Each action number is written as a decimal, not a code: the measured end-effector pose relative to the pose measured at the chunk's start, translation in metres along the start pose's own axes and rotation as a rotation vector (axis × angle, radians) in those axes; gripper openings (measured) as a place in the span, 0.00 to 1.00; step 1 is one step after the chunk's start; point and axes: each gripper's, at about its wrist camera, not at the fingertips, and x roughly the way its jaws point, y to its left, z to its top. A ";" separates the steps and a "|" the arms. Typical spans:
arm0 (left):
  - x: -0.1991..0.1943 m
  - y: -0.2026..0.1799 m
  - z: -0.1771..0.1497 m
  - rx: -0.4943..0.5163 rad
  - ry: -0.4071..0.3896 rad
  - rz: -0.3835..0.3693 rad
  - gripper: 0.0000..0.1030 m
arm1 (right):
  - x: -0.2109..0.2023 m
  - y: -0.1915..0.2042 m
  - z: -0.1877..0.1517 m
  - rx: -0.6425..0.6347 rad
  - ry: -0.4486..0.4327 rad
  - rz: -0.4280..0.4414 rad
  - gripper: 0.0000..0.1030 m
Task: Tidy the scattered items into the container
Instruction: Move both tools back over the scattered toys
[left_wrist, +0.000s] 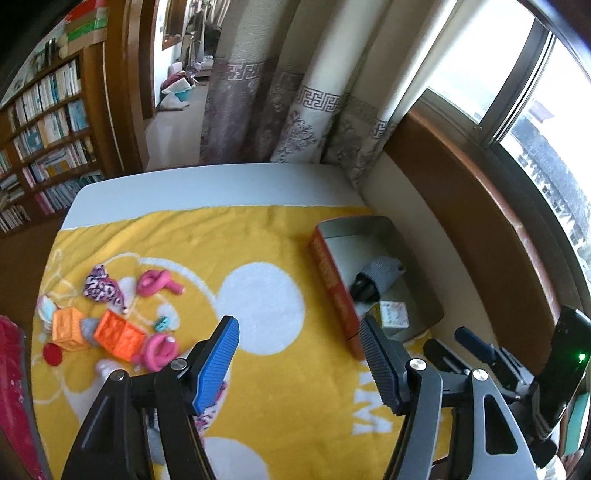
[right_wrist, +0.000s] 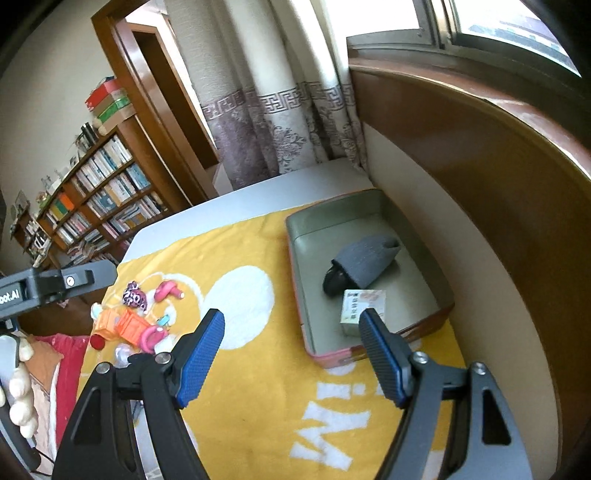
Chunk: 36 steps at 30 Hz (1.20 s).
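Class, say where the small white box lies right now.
The white box lies inside the tin, at its near end beside the grey pouch, right of centre in both views.

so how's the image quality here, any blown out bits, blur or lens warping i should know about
Left wrist view: the window is blown out to white, fisheye bends the bookshelf, and the orange blocks look slightly soft. Right wrist view: the window is also overexposed, the wooden sill curves strongly, while the tray and its contents stay evenly lit and fairly sharp.
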 end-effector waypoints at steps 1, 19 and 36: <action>-0.002 0.004 -0.002 0.005 0.003 0.001 0.67 | 0.000 0.005 -0.002 0.001 0.003 -0.001 0.76; -0.053 0.166 -0.049 -0.149 0.024 0.071 0.67 | 0.038 0.122 -0.042 -0.047 0.127 0.063 0.76; -0.031 0.234 -0.086 -0.212 0.150 0.046 0.67 | 0.096 0.174 -0.086 -0.137 0.324 0.021 0.76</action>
